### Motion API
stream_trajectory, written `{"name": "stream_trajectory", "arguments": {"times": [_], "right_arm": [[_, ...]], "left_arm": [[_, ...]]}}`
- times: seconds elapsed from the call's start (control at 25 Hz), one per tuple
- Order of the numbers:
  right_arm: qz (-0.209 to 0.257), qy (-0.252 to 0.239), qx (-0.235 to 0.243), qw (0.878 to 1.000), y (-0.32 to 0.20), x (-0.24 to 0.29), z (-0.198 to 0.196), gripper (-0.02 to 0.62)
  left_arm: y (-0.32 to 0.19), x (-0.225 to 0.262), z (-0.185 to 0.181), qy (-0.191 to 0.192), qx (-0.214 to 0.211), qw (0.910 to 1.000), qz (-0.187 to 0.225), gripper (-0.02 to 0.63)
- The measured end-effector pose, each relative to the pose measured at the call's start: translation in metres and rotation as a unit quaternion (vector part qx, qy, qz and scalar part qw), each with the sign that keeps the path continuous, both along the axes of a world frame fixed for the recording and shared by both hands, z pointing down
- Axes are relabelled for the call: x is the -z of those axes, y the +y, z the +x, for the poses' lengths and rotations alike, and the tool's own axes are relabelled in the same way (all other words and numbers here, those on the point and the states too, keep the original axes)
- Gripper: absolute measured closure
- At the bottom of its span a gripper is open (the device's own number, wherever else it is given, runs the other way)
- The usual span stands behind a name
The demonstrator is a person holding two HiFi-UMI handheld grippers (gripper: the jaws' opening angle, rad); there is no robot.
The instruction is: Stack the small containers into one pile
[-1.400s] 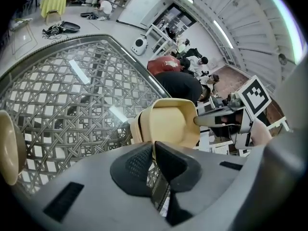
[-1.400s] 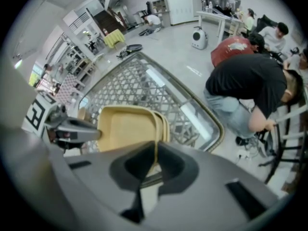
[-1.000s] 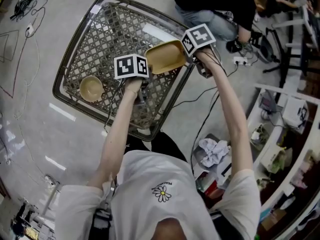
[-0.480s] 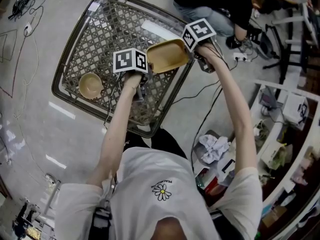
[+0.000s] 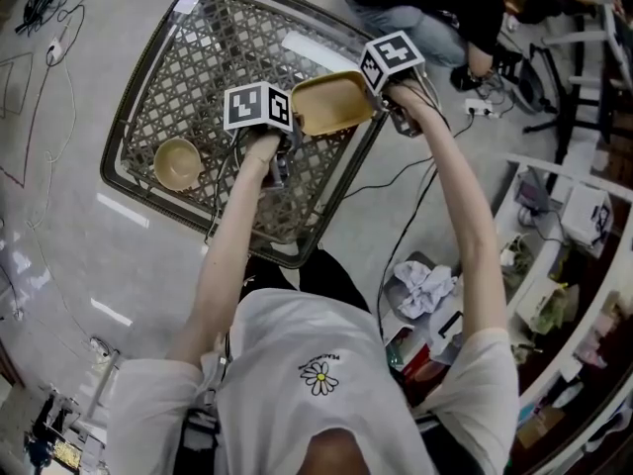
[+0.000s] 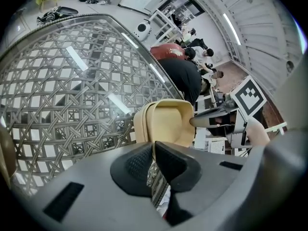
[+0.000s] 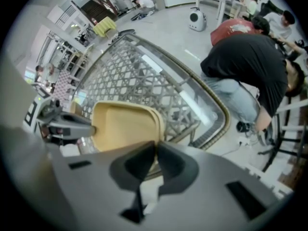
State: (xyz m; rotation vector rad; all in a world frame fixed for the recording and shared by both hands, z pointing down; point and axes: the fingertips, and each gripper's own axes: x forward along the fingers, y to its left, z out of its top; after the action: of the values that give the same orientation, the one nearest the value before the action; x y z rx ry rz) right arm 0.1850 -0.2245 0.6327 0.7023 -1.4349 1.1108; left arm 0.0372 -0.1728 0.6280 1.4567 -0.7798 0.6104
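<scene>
Glossy grey floor (image 5: 59, 231) surrounds a glass-topped wicker table (image 5: 198, 57), shelves (image 5: 584, 231) beside.

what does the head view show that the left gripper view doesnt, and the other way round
Only the head view: the person's white shirt with a daisy print, and a crumpled white cloth. Only the left gripper view: the left hand-held gripper up close, its jaws pinched on the rim of the square tan container. Both: that container, the woven table, and the right hand-held gripper at the container's far side.

Right gripper (image 5: 376, 95) and its edge of the tan container (image 5: 331, 104) slightly lower.
</scene>
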Motion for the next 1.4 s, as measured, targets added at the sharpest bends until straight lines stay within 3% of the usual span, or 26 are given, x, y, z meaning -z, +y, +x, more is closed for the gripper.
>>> {"name": "stream_trajectory", "arguments": {"times": [0.44,0.72,0.76,0.84,0.88,1.0,1.4], "right_arm": [[0.004,-0.021,-0.011,1.0,0.0,-0.002,0.0,0.555],[0.028,-0.034,0.002,0.999,0.001,0.001,0.001,0.554],[0.033,-0.036,-0.001,0.999,0.001,0.002,0.001,0.554],[0.047,-0.04,-0.012,0.998,0.002,0.008,-0.001,0.554],[0.057,-0.042,-0.02,0.997,0.001,0.012,-0.002,0.546],[0.096,-0.055,-0.053,0.993,-0.006,0.028,-0.006,0.416],[0.197,-0.078,-0.092,0.973,-0.02,0.117,-0.005,0.417]], "left_arm": [[-0.001,0.0,0.0,0.007,0.001,1.0,-0.002,0.572],[-0.003,0.004,0.003,0.002,-0.006,0.9997,0.025,0.564],[-0.003,0.007,0.004,0.007,-0.005,0.9996,0.028,0.556],[-0.004,0.015,0.007,0.022,-0.002,0.9992,0.033,0.464],[-0.004,0.019,0.008,0.027,-0.001,0.999,0.036,0.449],[-0.007,0.03,0.009,0.02,-0.005,0.9985,0.051,0.44],[-0.015,0.087,0.011,0.005,-0.009,0.9934,0.114,0.353]]}}
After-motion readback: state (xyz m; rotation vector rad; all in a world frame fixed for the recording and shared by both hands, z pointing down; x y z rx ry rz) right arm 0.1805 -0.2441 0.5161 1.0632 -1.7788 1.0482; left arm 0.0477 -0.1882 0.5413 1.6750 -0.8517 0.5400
